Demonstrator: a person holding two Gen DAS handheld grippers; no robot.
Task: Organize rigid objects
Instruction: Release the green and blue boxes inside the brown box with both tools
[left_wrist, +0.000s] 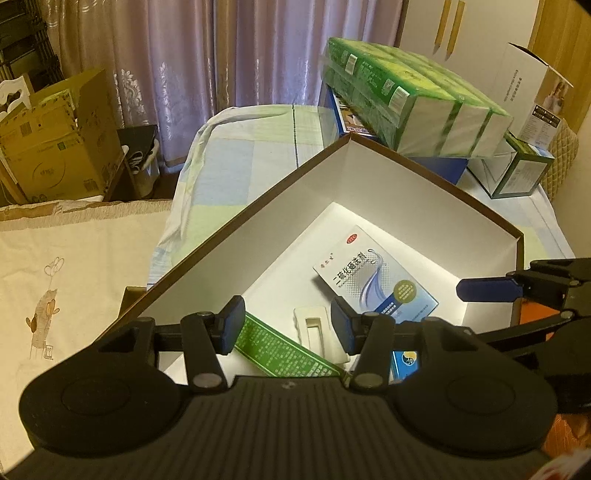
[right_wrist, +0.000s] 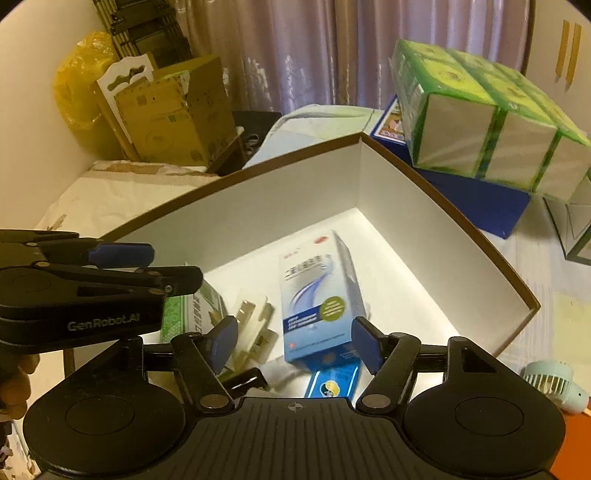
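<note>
Across the middle of both wrist views lay the big white-lined box (left_wrist: 388, 184), brown at the rim, sitting on the checked cloth of the table (left_wrist: 236, 162). It already held the smaller goods, so I judged the sorting was well under way and this was a drop-off step.

At the upper right of the frame stood the green shrink-wrapped packs (left_wrist: 417, 107), outside the box and not yet dealt with.

Inside the box, near its centre, the pale blue medicine carton (left_wrist: 373, 280) lay flat. Toward the lower left of the left wrist view a green carton (left_wrist: 280, 350) leaned at a slant, and a small white plastic tray (left_wrist: 317, 332) sat between the two. A small blue packet (right_wrist: 334, 380) showed under the medicine carton's near end at the lower middle of the right wrist view.

My left tool (left_wrist: 288, 328) hung over the green carton and tray with its jaws apart, the pads pressing on nothing. My right tool (right_wrist: 291, 343) hung over the medicine carton's near end, jaws also apart and empty.

Nothing was gripped, so the next move, as I read it, called for lifting both tools clear of the box walls and going after the goods outside it.
</note>
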